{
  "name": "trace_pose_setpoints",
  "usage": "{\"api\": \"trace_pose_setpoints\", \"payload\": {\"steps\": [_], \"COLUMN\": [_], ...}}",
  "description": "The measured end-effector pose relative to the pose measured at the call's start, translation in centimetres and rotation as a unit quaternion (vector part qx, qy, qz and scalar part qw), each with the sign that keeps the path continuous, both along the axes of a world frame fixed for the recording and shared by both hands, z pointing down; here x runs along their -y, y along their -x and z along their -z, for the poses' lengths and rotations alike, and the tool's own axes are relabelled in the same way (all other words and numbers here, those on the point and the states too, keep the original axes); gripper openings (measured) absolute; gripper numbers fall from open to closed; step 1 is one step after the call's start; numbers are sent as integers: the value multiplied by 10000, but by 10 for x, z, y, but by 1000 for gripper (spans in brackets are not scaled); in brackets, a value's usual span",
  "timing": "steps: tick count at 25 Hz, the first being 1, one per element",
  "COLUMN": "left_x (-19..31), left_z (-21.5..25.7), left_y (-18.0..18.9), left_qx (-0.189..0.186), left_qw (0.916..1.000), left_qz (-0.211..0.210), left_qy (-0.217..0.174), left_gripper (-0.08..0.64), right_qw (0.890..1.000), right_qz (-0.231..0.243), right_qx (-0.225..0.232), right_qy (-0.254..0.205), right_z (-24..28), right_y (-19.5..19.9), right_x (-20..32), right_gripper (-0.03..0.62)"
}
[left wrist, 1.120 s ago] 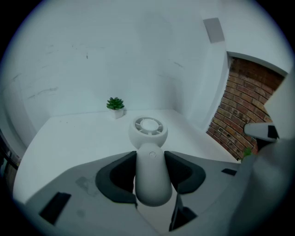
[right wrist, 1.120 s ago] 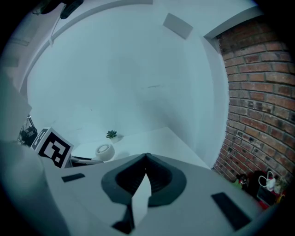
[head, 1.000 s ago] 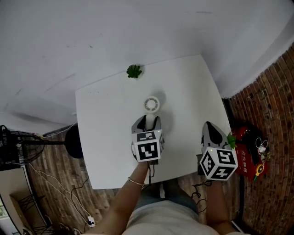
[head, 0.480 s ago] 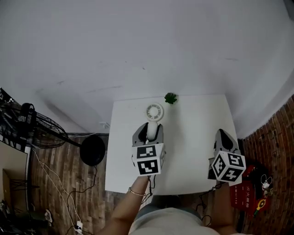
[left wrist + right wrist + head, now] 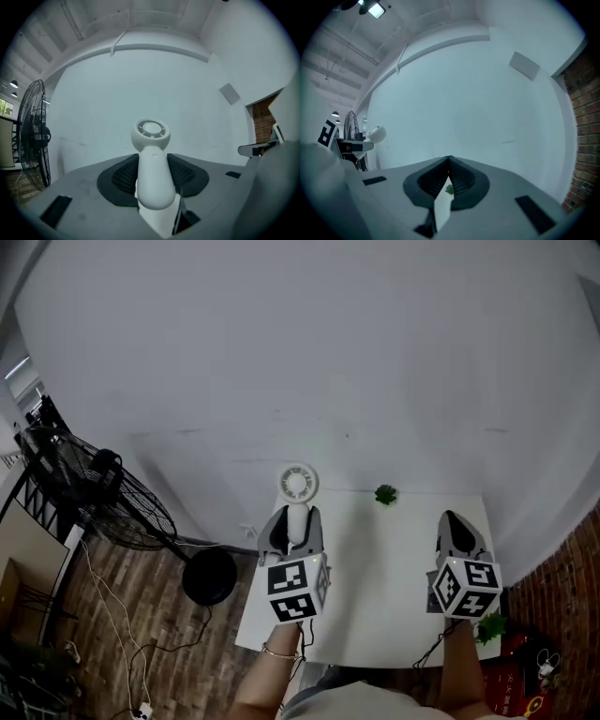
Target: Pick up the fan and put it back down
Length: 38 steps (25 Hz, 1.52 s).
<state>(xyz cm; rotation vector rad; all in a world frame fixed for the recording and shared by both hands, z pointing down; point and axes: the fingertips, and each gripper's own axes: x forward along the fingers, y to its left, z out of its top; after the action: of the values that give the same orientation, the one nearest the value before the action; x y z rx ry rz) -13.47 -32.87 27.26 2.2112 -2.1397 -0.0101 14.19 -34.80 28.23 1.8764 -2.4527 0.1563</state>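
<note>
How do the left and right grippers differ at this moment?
The left gripper has its jaws clamped on the small white fan, by its handle; the right gripper has its jaws together on nothing. The left gripper is over the table's left side, the right gripper over its right. Both point toward the wall.

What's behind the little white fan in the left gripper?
Only bare white wall shows behind the little white fan, clamped in the left gripper. The patch directly behind its head and handle is covered.
</note>
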Motion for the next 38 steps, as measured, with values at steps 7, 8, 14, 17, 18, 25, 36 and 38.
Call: {"api": "trace_pose_setpoints", "payload": {"steps": [7, 8, 14, 17, 18, 25, 36, 38], "left_x": [-18, -20, -28, -28, -28, -16, 8, 11], "left_z": [24, 26, 25, 17, 15, -16, -104, -122], "left_y": [34, 38, 51, 51, 51, 41, 21, 18], "left_qx": [-2, -9, 19, -11, -21, -64, -195, -227], "left_qw": [9993, 9991, 9989, 9992, 9992, 9993, 9922, 9898], "left_qz": [275, 306, 403, 386, 381, 264, -74, -114], "left_qy": [-269, -278, -251, -140, -107, 261, 1229, 1403], "left_gripper": [190, 190, 190, 190, 190, 190, 189, 189], "right_qw": [9993, 9992, 9990, 9991, 9992, 9994, 9947, 9931], "right_qz": [312, 340, 409, 401, 391, 237, -38, -50], "right_qx": [42, 43, 63, 62, 56, 58, 98, 62], "right_qy": [-221, -225, -159, -84, -55, 257, 1023, 1174], "right_z": [23, 24, 20, 14, 12, -15, -85, -99], "right_y": [35, 39, 48, 49, 48, 35, 21, 20], "right_x": [0, 0, 1, 1, 0, 5, 20, 21], "right_gripper": [2, 2, 2, 2, 2, 2, 2, 2]}}
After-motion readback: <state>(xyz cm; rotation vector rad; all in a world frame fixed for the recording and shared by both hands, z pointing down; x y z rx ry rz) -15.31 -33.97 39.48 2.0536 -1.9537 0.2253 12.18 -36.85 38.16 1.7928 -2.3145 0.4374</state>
